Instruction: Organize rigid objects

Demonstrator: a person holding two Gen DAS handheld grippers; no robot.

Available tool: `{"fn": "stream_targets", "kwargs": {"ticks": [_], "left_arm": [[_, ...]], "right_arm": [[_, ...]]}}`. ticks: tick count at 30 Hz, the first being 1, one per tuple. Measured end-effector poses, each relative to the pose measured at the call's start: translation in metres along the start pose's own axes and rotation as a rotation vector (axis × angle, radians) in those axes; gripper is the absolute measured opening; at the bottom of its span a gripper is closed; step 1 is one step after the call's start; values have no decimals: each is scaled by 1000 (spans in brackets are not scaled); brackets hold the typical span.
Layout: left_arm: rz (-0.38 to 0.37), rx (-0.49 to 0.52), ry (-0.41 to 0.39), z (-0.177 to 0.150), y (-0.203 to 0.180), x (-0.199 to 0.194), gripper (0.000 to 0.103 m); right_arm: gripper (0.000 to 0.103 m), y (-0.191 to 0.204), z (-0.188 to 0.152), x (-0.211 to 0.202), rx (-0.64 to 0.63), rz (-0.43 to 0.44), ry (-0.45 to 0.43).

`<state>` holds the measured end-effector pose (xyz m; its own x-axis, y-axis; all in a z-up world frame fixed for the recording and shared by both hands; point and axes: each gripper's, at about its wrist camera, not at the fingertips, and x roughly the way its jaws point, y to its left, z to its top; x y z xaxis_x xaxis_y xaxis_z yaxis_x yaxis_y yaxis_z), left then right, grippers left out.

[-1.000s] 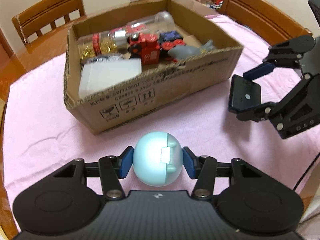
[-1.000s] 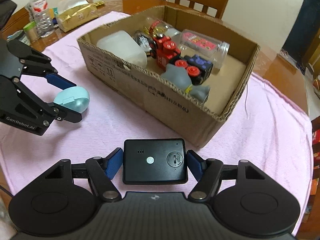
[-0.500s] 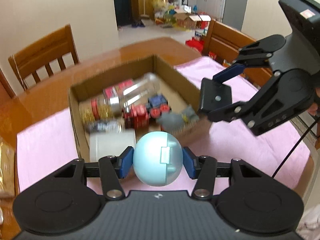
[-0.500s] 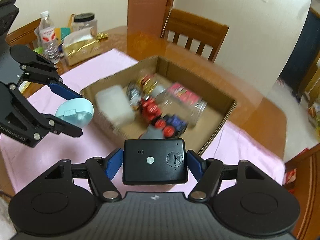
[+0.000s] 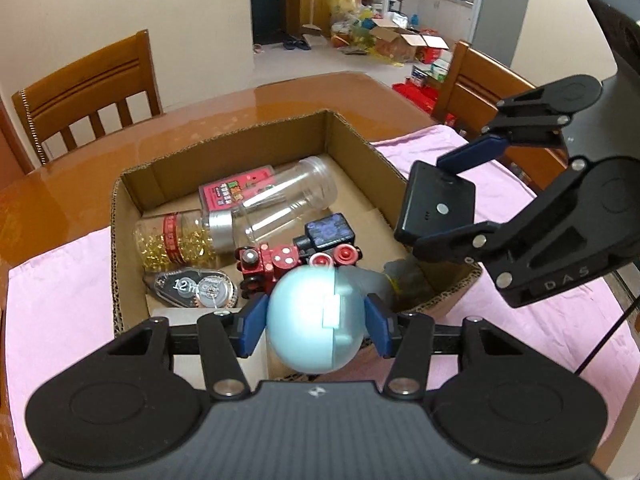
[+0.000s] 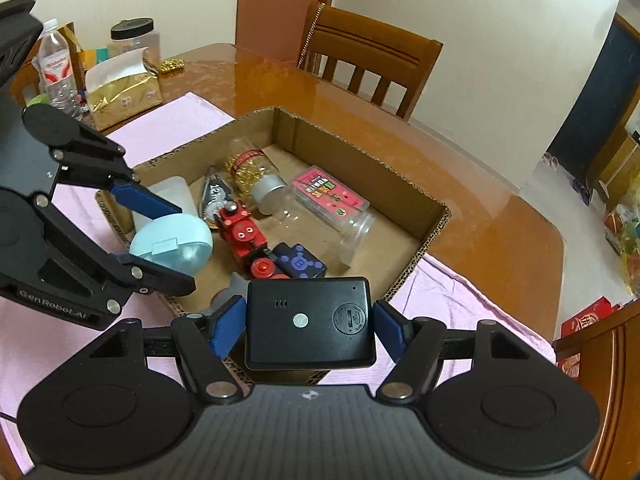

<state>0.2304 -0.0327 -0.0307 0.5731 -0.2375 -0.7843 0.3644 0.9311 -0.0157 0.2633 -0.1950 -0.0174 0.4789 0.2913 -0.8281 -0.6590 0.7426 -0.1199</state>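
Left wrist view: low in the frame's centre, the left gripper (image 5: 316, 320) is clenched on a pale blue egg (image 5: 316, 318) above the cardboard box (image 5: 352, 140); at right, the right gripper (image 5: 448, 204) grasps a black device (image 5: 438, 208) over the box's edge.

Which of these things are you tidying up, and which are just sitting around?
Tidying:
- pale blue plastic egg, held in left claw
- flat black plastic device, held in right claw
- brown cardboard box they go into

Just sitting around:
- clear water bottle
- gold foil bag
- wooden chair
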Motion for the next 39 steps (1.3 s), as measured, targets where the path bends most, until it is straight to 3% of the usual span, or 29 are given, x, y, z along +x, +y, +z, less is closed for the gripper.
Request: {"fn": "stream_targets", "kwargs": {"ticks": [5,7,15,16,17,19,26,31,39], "left_arm": [[41,-15,-56,3,0,-11,94],[51,-19,-73,3,-1,-16,100],[89,-61,-104,-1,3,-33,100],[97,-66,-107,-2,4,-35,100],[105,-70,-109,-3,4,-37,100],[130,-87,-111,-4,6,-43,100],[213,-193,-65,-3,15,-61,100],[251,-274,-33,-7,22,-73,100],[298,-293,17,-16,26,-86,100]], "right_arm": [[74,-3,3,7,-8,2,5],[74,-4,5,9,-16,1,4],[75,-13,24,27,-6,-12,-2],[82,-13,26,27,2,-17,-8],[95,-13,27,27,12,-25,-14],[103,-12,29,21,40,-40,-34],[103,1,27,-11,172,-148,17],[103,18,12,-31,361,-205,88],[103,44,-3,-46,515,-262,130]]}}
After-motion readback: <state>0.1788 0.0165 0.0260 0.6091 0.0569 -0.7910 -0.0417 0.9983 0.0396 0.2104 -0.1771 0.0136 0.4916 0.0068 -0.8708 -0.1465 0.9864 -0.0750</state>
